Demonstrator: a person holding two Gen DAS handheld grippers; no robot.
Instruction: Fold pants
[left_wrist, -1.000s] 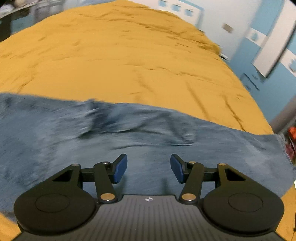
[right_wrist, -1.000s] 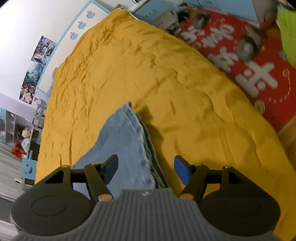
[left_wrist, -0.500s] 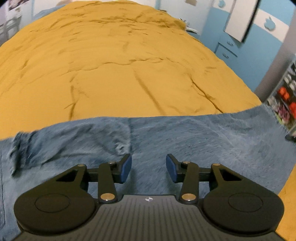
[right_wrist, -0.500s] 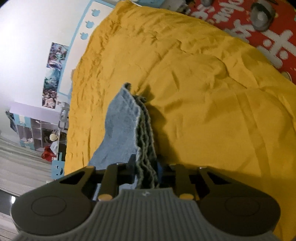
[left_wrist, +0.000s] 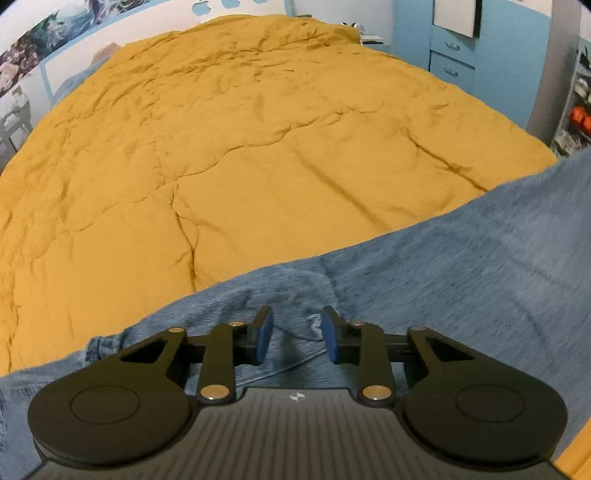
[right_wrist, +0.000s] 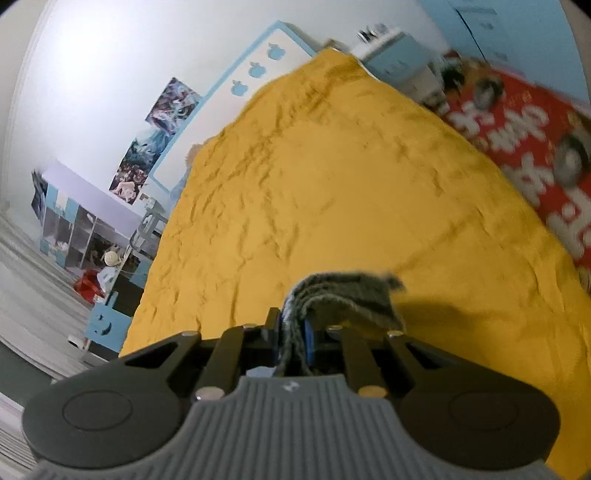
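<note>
Blue denim pants lie across the near edge of a bed with a mustard-yellow cover. My left gripper is open just above the denim, its blue pads on either side of a small raised fold. My right gripper is shut on the stacked leg ends of the pants and holds them lifted above the cover; the frayed hems stick out past the fingers.
The yellow cover fills most of both views. A red patterned mat lies on the floor to the right of the bed. Blue cabinets and shelves stand along the walls. A headboard with apple cut-outs is at the far end.
My right gripper closed on the leg ends and lifted them off the bed. My left gripper moved toward the pants' far edge and its jaws narrowed a little.
</note>
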